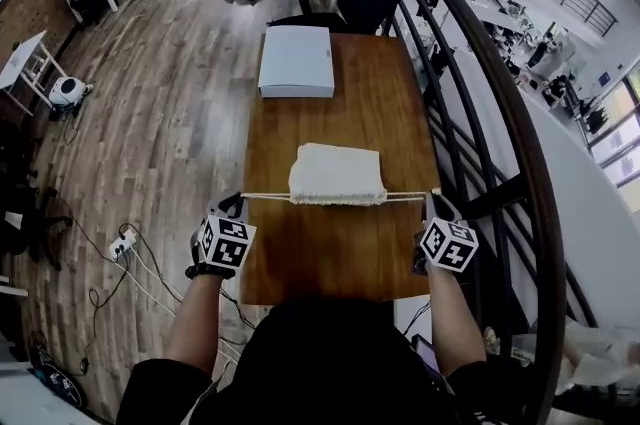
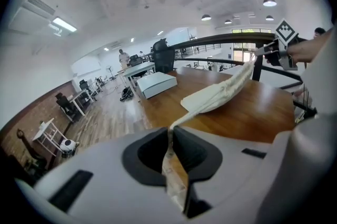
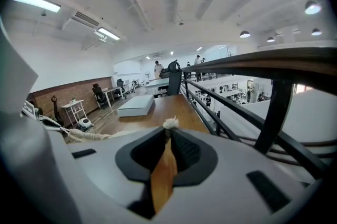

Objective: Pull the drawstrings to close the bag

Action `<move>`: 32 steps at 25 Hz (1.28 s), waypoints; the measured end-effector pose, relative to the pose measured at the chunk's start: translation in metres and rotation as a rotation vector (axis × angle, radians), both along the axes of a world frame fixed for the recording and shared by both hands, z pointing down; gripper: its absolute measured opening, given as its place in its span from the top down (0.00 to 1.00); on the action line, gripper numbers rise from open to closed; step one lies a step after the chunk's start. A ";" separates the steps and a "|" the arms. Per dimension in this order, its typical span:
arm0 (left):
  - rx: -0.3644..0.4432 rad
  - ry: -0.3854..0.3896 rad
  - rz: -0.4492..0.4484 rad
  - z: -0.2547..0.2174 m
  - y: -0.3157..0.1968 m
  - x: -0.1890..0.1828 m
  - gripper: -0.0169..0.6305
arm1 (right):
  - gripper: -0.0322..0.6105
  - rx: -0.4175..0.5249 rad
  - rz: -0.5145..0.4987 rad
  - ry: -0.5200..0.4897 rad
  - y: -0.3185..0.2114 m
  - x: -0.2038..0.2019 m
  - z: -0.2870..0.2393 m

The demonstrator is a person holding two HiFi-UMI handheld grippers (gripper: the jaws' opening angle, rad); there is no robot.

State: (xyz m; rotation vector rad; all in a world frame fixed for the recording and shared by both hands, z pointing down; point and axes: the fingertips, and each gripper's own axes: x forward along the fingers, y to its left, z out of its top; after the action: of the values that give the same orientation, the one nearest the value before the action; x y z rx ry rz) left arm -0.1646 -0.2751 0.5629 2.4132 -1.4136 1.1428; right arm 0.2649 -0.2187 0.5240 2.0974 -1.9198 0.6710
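Lying mid-frame on the wooden bench [image 1: 340,263], the cream drawstring bag [image 1: 337,175] is shown with its cords stretched out to either side. The left drawstring [image 1: 265,197] is pinched in the closed left claw [image 1: 236,203], and the right drawstring [image 1: 410,197], at its knotted end, in the closed right claw [image 1: 437,203]. The cloth is judged light, soft and easily dragged, so the thin cords are best taken near their ends. No brand or lettering can be read.

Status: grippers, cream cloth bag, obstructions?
Left gripper shut on cream left drawstring, right gripper shut on right drawstring. Cream cloth bag: mouth bunched, cords taut. White flat box beyond it, not in the way.
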 end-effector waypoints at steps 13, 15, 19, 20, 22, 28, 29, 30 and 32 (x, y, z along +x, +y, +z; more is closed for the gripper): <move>0.017 0.123 -0.182 -0.013 -0.014 -0.030 0.91 | 0.90 0.000 0.098 -0.052 0.001 0.026 0.009; 0.018 0.119 -0.199 -0.015 -0.014 -0.031 0.91 | 0.90 -0.011 0.082 0.007 0.000 0.021 0.010; 0.022 0.098 -0.195 -0.017 -0.016 -0.030 0.92 | 0.90 -0.007 0.087 0.024 -0.005 0.019 0.007; 0.023 0.095 -0.191 -0.017 -0.016 -0.029 0.92 | 0.90 -0.007 0.086 0.037 -0.007 0.020 0.006; 0.026 0.091 -0.188 -0.018 -0.017 -0.027 0.91 | 0.90 -0.008 0.085 0.042 -0.010 0.022 0.006; -0.010 0.178 -0.278 -0.008 -0.020 -0.048 0.92 | 0.90 -0.010 0.101 -0.009 -0.014 0.044 0.012; -0.041 0.213 -0.299 -0.002 -0.019 -0.051 0.91 | 0.90 -0.010 0.118 -0.023 -0.014 0.050 0.013; -0.062 0.223 -0.306 0.003 -0.017 -0.051 0.92 | 0.90 -0.011 0.135 -0.036 -0.014 0.053 0.014; -0.066 0.179 -0.294 0.008 -0.011 -0.047 0.92 | 0.90 -0.021 0.149 -0.035 -0.013 0.055 0.017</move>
State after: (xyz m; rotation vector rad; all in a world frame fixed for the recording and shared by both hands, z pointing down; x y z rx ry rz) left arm -0.2114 -0.2860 0.5704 2.1123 -1.5763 0.8674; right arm 0.3194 -0.2321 0.5411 2.2464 -1.7788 0.7598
